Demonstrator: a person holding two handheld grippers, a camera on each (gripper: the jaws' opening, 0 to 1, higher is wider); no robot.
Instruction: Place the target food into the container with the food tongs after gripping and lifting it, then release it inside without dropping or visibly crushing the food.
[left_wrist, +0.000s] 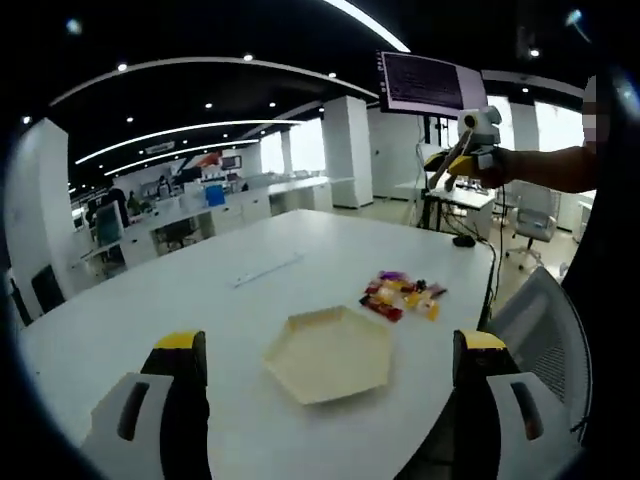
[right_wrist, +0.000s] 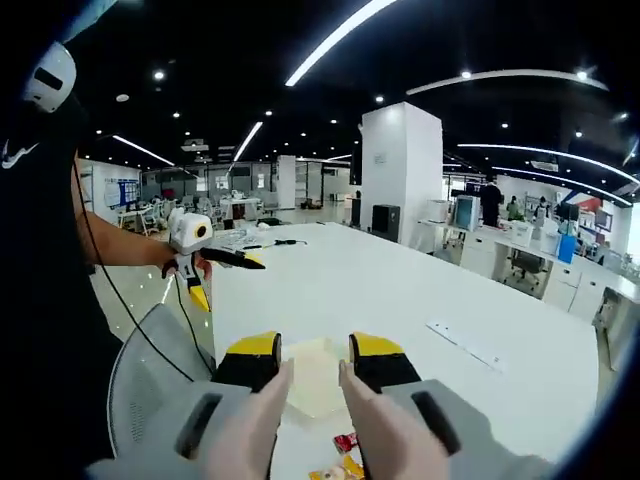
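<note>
Still at the approach step: nothing gripped or lifted yet. Left gripper (left_wrist: 330, 400) wide open and empty above the bench (left_wrist: 200, 290), hexagonal container (left_wrist: 330, 355) between its jaws, wrapped food pile (left_wrist: 402, 295) just beside the container. Right gripper (right_wrist: 315, 400) holding pale food tongs (right_wrist: 310, 440), narrowly parted, empty; next, probably lowering these onto 1 piece gently.
</note>
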